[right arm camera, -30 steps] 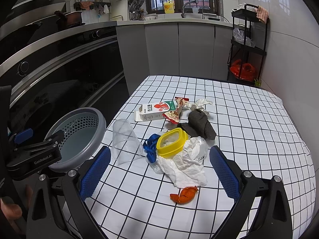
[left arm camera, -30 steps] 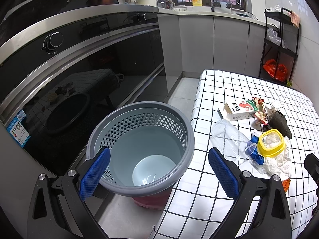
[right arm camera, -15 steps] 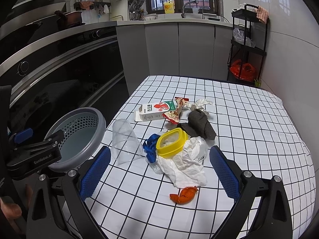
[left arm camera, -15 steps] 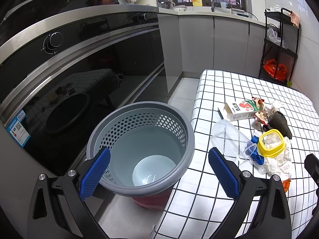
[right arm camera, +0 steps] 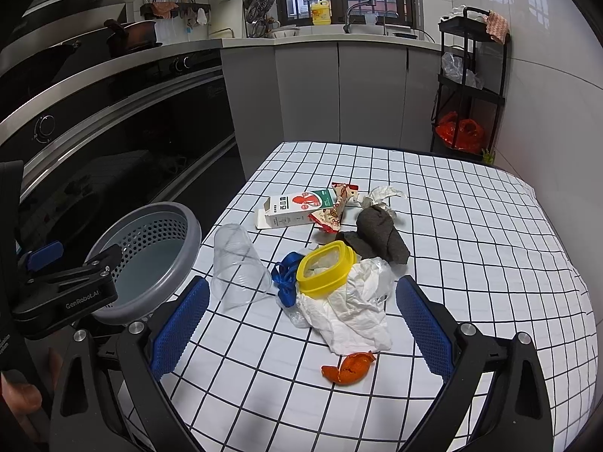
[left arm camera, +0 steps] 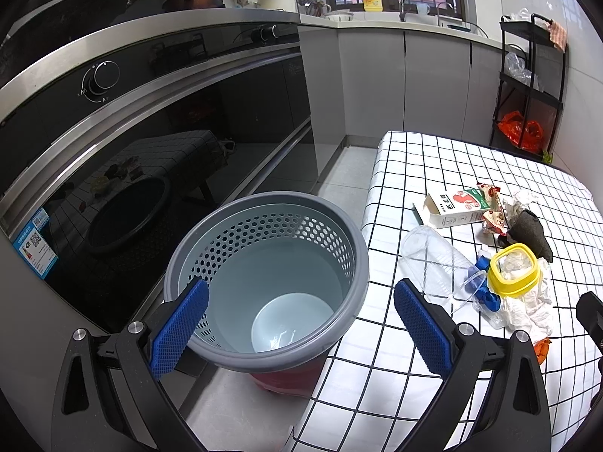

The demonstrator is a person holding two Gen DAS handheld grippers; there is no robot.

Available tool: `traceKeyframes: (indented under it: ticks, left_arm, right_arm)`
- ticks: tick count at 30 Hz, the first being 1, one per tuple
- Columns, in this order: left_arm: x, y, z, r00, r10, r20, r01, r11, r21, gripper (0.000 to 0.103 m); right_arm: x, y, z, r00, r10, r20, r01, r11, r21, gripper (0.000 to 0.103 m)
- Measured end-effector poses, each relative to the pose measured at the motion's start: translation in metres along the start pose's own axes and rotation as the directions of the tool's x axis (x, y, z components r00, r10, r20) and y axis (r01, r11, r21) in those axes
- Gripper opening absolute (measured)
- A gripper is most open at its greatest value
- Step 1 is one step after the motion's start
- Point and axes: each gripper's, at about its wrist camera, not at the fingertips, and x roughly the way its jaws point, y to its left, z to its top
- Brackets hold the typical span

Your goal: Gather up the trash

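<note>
on the desk w/ the checked cloth nothing has changed: compared w/ the frames from a second ago, every piece of trash lies in the same place and both views are the same. so you did not begin yet, i think, and the whole task is still in front of you.

your left hand-held gripper hangs over the grey basket, jaws wide apart, holding nothing. the basket stands on the floor just beside the desk edge and looks empty inside. your right hand-held gripper is also wide open and empty, above the near part of the desk, pointing at the pile.

the trash is all on the desk: clear plastic cup lying on its side near the basket side, blue ribbon, yellow lid resting on the crumpled white paper, orange peel nearest to you, dark cloth, carton and snack wrapper further back.

no progress so far, approx. zero. the orange peel or the white paper seems the easiest first pick for the right side, bc they are closest to it.
</note>
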Motion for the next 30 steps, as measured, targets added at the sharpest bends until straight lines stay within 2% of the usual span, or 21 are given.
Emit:
traceKeyframes:
  ticks: [6,15,25,30]
  left_arm:
    - [0.002,-0.002,-0.002,1.000,-0.005,-0.002,0.005,1.000,0.013,0.097]
    - [0.009,-0.007,-0.007,1.000,-0.017,-0.019,0.017,0.999,0.030,0.097]
    - [0.017,-0.029,-0.016,0.995,-0.083,-0.054,0.086,0.994,0.060,0.097]
    - [0.023,-0.035,-0.020,0.986,-0.140,-0.087,0.144,0.989,0.043,0.097]
  right_arm:
    - [0.002,-0.013,-0.006,0.997,0.072,-0.017,-0.071,0.997,0.034,0.095]
    - [0.011,-0.051,-0.030,0.996,0.044,-0.081,-0.040,0.998,0.058,0.095]
    - [0.024,-0.090,-0.058,0.984,0.000,-0.177,0.013,0.997,0.074,0.095]
    - [0.038,-0.090,-0.069,0.973,0.040,-0.227,-0.022,0.996,0.082,0.095]
